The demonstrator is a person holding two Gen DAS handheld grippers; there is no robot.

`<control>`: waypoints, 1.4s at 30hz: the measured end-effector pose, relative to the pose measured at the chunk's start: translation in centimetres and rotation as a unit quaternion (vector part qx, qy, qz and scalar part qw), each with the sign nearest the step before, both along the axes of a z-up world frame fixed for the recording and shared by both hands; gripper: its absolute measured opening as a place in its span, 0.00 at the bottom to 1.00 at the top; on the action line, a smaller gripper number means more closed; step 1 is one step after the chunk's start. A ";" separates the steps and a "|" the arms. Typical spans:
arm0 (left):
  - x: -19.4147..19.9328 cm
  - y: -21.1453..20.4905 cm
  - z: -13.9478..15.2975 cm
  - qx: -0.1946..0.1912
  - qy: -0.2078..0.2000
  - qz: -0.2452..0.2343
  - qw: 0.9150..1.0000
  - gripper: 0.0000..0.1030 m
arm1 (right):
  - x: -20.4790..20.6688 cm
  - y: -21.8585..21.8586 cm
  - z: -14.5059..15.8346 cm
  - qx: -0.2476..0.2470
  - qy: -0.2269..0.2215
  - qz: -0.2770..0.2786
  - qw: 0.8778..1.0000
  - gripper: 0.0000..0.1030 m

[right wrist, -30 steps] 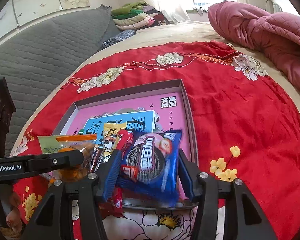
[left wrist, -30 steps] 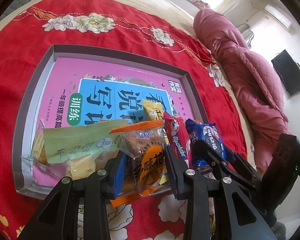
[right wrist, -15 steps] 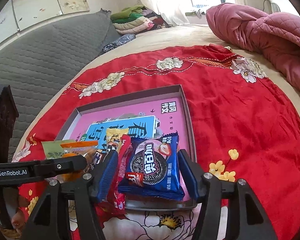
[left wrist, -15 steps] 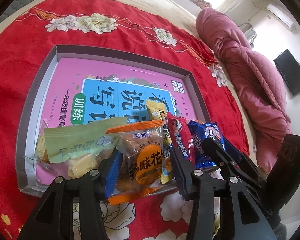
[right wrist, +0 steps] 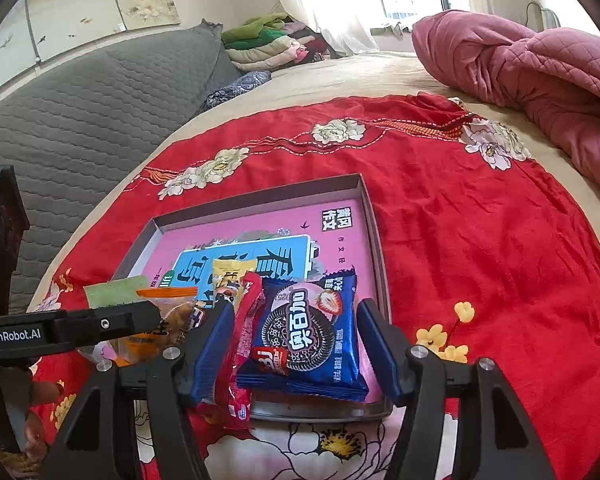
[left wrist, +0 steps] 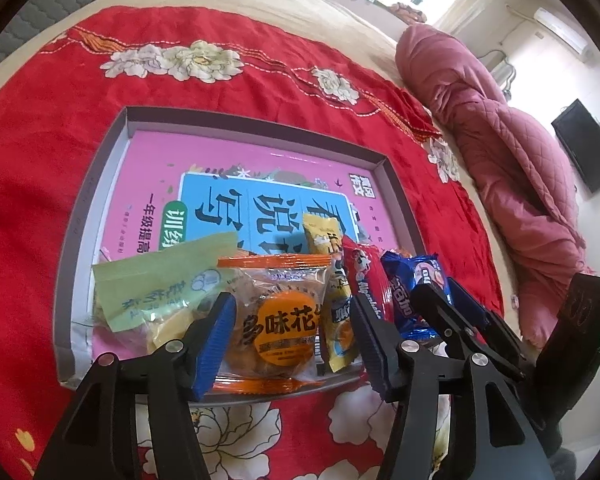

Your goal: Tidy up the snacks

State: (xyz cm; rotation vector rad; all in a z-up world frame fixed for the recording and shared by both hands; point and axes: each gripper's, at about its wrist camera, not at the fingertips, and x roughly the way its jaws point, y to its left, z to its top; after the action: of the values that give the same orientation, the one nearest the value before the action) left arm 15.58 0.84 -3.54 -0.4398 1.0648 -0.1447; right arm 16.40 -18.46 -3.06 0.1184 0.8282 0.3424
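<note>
Nearest, the left gripper point(left wrist: 292, 334) has just let its jaws spread; they stand apart around the orange-labelled pastry packet point(left wrist: 278, 320) without pressing it. The right gripper point(right wrist: 294, 354), jaws likewise parted, frames the blue cookie packet point(right wrist: 304, 332), with a red wrapper point(right wrist: 240, 344) at its nine o'clock. All lie at the near end of the grey tray point(left wrist: 100, 184) on the red bedspread point(right wrist: 480, 240); at two o'clock, farther off, is a pink quilt point(right wrist: 540, 64).
</note>
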 end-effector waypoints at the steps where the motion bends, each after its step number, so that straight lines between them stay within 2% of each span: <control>1: 0.0 0.1 0.1 0.001 -0.001 0.001 1.000 0.60 | 0.0 0.1 0.0 -0.001 0.000 -0.001 1.000 0.61; 6: -0.2 0.2 0.6 0.004 -0.007 0.002 1.000 0.66 | 0.0 0.1 0.2 -0.003 -0.003 -0.004 1.000 0.63; 10: -0.6 0.3 1.6 0.009 -0.018 -0.001 1.000 0.70 | -0.1 -0.2 0.5 -0.002 -0.012 -0.009 1.000 0.68; 14: -1.2 0.1 2.9 0.026 -0.032 -0.004 0.999 0.72 | -0.8 -0.6 1.8 0.008 -0.045 -0.012 0.999 0.77; 20: -3.5 -0.3 5.2 0.089 -0.062 -0.003 0.994 0.77 | -3.6 -0.9 3.9 0.009 -0.092 -0.023 0.995 0.87; 24: -6.1 -0.6 5.3 0.131 -0.065 -0.001 0.989 0.77 | -6.4 -0.8 4.4 0.025 -0.079 -0.020 0.996 0.93; 27: -8.2 -0.5 4.2 0.126 -0.041 0.003 0.991 0.77 | -8.9 -0.5 4.4 0.029 -0.062 -0.016 0.998 0.96; 31: -10.6 -0.7 3.0 0.141 -0.025 0.010 0.990 0.77 | -11.8 -0.3 4.6 0.000 -0.052 -0.022 0.998 0.98; 35: -12.2 -0.4 2.1 0.138 -0.006 0.030 0.990 0.77 | -13.4 -0.1 4.9 -0.029 -0.058 -0.031 0.997 0.98; 37: -12.7 -0.5 2.1 0.148 -0.006 0.028 0.989 0.77 | -13.8 0.2 4.8 -0.039 -0.054 -0.029 0.997 0.98; 42: -13.9 -0.7 2.6 0.146 -0.018 0.021 0.989 0.77 | -14.7 1.2 4.4 -0.058 -0.043 -0.026 0.997 0.98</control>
State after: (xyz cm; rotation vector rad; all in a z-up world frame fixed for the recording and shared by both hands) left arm 1.72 0.14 -0.89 -0.1942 1.0219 0.0413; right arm 1.71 -17.28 1.34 0.0178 0.7557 0.2478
